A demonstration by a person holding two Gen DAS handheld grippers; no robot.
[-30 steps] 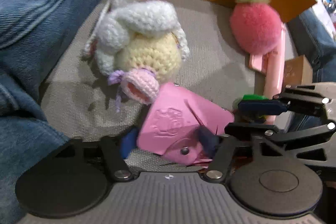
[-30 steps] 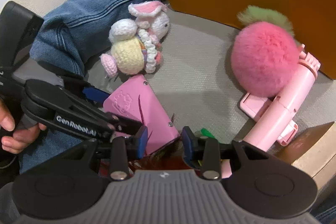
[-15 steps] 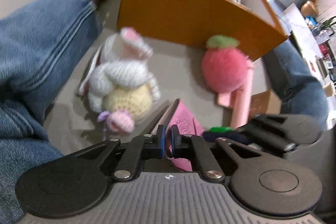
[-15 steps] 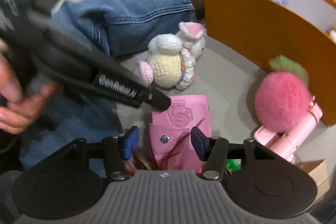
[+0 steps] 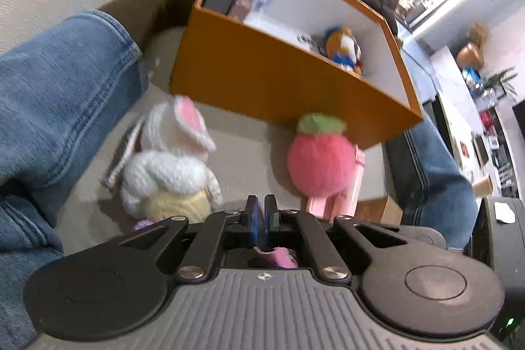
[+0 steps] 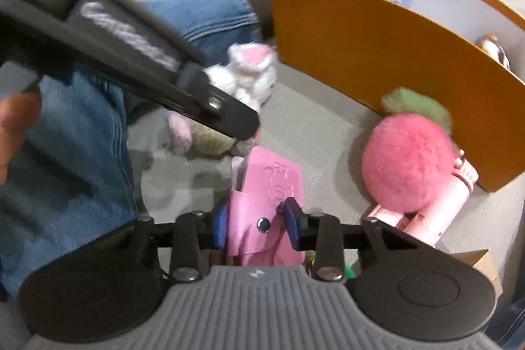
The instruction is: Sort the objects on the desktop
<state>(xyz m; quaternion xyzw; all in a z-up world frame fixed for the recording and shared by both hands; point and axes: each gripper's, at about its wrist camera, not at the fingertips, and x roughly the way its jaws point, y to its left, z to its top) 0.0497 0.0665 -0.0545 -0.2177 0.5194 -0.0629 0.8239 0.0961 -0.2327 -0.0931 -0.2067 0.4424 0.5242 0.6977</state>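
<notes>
Now we pinch the pink pouch [image 6: 265,212] in both grippers, left [image 5: 261,215] and right [image 6: 257,220] just closing; next, the orange box [image 5: 279,81] ahead.

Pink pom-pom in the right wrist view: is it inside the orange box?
No. The pink pom-pom lies on the grey cushion outside the orange box, against its front wall.
</notes>
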